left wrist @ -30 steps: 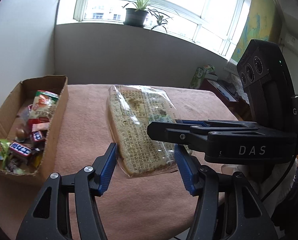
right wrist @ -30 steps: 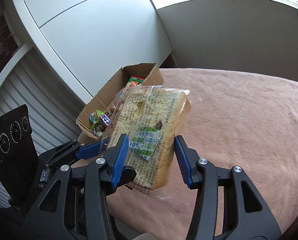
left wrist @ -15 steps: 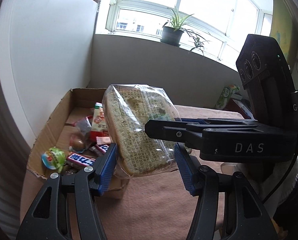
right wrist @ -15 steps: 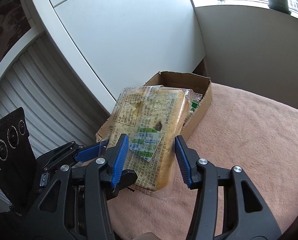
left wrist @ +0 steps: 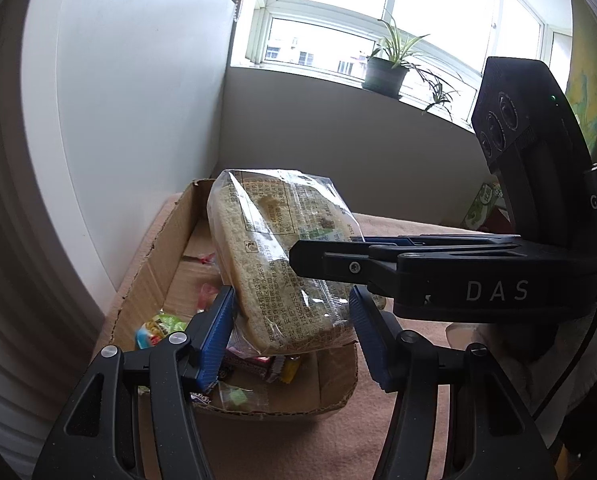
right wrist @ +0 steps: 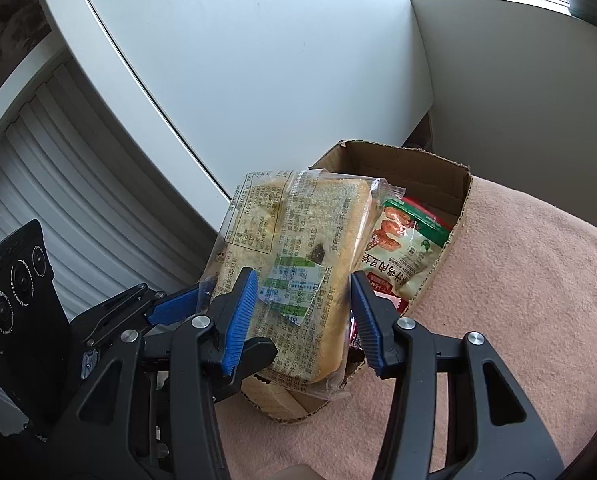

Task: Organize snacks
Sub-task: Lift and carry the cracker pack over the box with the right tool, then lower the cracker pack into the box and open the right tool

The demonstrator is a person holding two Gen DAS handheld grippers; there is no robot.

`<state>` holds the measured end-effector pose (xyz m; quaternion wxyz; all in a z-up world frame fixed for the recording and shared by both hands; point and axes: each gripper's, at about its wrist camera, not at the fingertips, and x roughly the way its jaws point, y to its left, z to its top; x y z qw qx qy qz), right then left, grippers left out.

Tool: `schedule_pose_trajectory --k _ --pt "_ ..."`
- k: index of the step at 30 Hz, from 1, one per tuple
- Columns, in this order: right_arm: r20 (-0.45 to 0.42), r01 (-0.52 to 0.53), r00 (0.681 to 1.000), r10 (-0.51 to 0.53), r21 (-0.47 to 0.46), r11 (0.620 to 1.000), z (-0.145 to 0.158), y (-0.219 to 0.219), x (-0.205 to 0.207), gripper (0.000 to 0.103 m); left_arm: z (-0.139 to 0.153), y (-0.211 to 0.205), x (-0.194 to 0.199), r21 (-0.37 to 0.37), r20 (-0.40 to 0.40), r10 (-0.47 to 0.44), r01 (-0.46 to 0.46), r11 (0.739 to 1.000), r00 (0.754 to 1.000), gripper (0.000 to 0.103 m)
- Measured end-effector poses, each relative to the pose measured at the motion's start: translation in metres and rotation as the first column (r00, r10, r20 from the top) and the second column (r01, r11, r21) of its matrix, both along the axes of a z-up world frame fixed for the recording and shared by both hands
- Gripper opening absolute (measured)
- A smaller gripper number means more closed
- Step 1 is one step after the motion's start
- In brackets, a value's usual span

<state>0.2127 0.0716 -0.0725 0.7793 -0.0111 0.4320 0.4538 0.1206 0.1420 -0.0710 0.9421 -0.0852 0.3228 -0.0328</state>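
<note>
A clear-wrapped bread loaf (left wrist: 282, 264) hangs in the air over the open cardboard box (left wrist: 150, 280); it also shows in the right wrist view (right wrist: 298, 272). Both grippers hold it. My left gripper (left wrist: 292, 336) pinches its near end between blue pads. My right gripper (right wrist: 302, 316) clamps its side; it crosses the left wrist view (left wrist: 418, 272) from the right. The box (right wrist: 450, 216) holds several small wrapped snacks (left wrist: 162, 328) and a red-and-green snack bag (right wrist: 402, 248).
The box stands on a pink tablecloth (right wrist: 518, 300) at the table's left end, against a white cabinet wall (left wrist: 138, 120). A potted plant (left wrist: 386, 72) sits on the windowsill behind. A green carton (left wrist: 482, 208) stands at the far right.
Both grippers have carried the bread loaf left from the middle of the table to above the box. Both grips are unchanged.
</note>
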Motion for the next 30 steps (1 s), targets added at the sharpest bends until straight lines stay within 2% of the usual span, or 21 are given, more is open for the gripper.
schedule_pose_trajectory --k 7,11,20,30 --pt "0.014 -0.002 1.000 0.003 -0.055 0.999 -0.005 0.015 0.001 0.051 -0.007 0.008 0.004 0.005 -0.018 0.028 -0.028 1.000 0.999 0.054" --pt "0.024 0.014 1.000 -0.012 -0.074 0.997 -0.008 0.014 0.003 0.051 -0.012 0.011 0.007 0.028 -0.035 0.048 -0.047 0.999 0.998 0.047" --pt "0.041 0.045 0.998 -0.042 -0.066 0.997 0.001 -0.002 0.003 0.051 -0.013 0.018 0.003 0.028 -0.048 0.070 -0.069 0.997 0.996 0.047" --pt "0.067 0.076 0.995 -0.073 -0.055 0.996 0.017 -0.025 -0.010 0.051 -0.003 0.008 -0.009 0.041 -0.037 0.080 -0.079 0.996 0.996 0.047"
